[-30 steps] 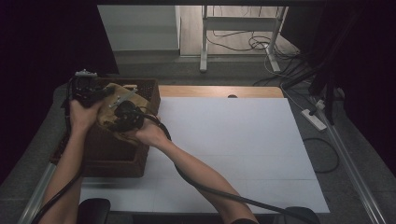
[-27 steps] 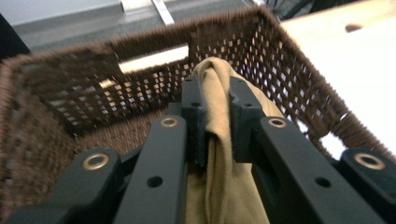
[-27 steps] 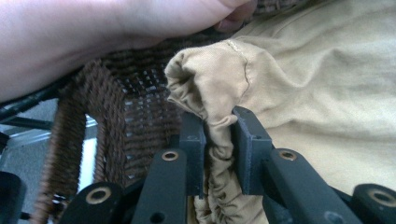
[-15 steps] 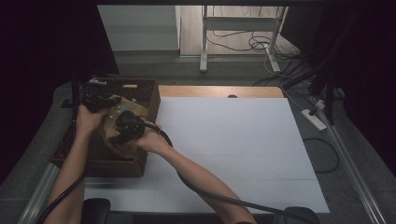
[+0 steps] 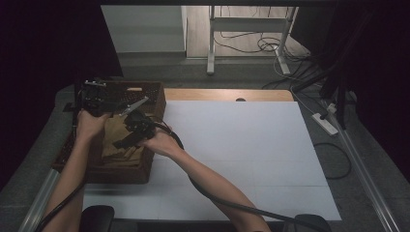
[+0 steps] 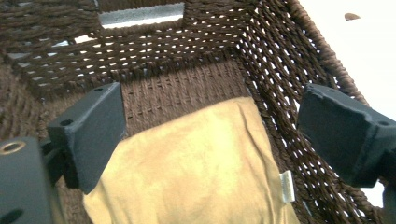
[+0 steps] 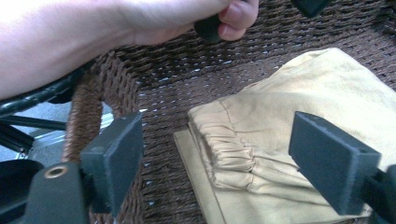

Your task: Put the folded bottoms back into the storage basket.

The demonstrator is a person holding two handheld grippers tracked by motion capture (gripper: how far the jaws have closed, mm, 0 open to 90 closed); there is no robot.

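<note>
Release step, I judge: folded tan garment (image 7: pixel 280 140) now lies flat in the woven basket (image 5: pixel 154 99) at the desk's (image 5: pixel 241 145) near-left corner, and I'm done placing it. Nearest me, my right gripper (image 5: pixel 126 140) hangs just over the cloth's elastic-waist end; its fingers (image 7: pixel 114 154) have just been opening and stand spread, nothing between them, pads clear of the fabric. A second, flatter tan layer pokes out under the gathered edge. Farther in, my left gripper (image 5: pixel 96 104) sits over the basket's far end, fingers (image 6: pixel 91 135) likewise just opened and spread wide, garment below them but not pinched. White label (image 6: pixel 287 185) shows at the cloth's side seam, close to the basket wall. Left hand (image 7: pixel 140 28) shows over the rim in the right gripper view.

Next move, as I read it: lift both grippers straight up and out without snagging the cloth or the wicker weave, keeping fingers apart. Rest of the white desk beyond is bare, so nothing else to fetch that I can see.
</note>
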